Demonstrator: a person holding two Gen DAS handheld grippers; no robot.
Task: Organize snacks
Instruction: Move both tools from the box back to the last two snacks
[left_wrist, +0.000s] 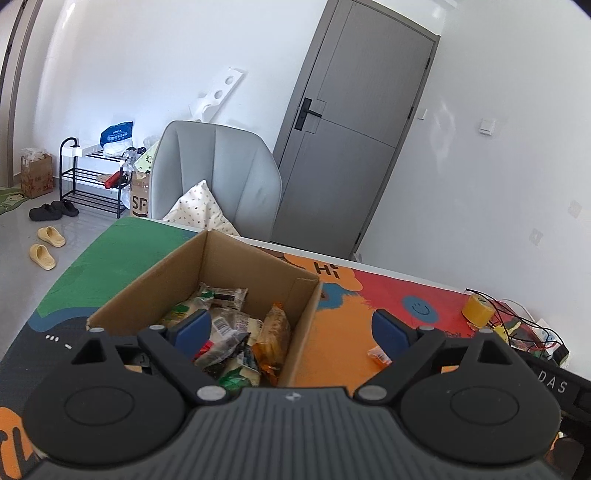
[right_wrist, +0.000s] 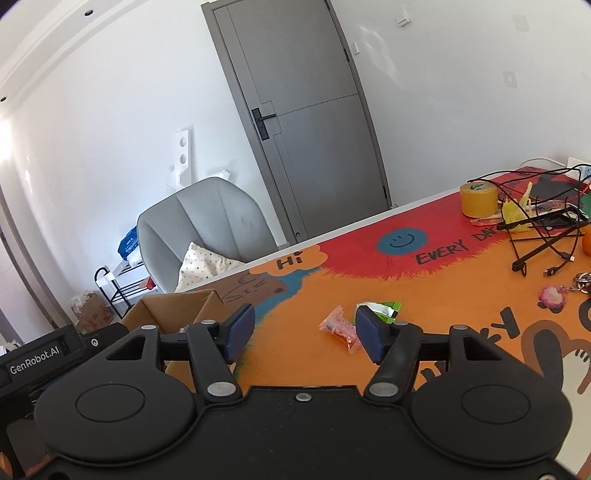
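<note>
Colourful table (right_wrist: 461, 280), cardboard box (left_wrist: 155, 291), snack packets (right_wrist: 338, 326), tape roll (right_wrist: 478, 199)

My colourful printed table mat (right_wrist: 369, 280) reads "Hi" on its orange cloud at 12 o'clock from my right gripper, and "EVERY DAY", I think, the end blurring, at 2 o'clock. "GenRobot.AI" stands on my left gripper's black housing (right_wrist: 35, 363). The brown floor carton (left_wrist: 139, 199) shows "SF". "DAS" marks a black casing (left_wrist: 554, 386).
</note>
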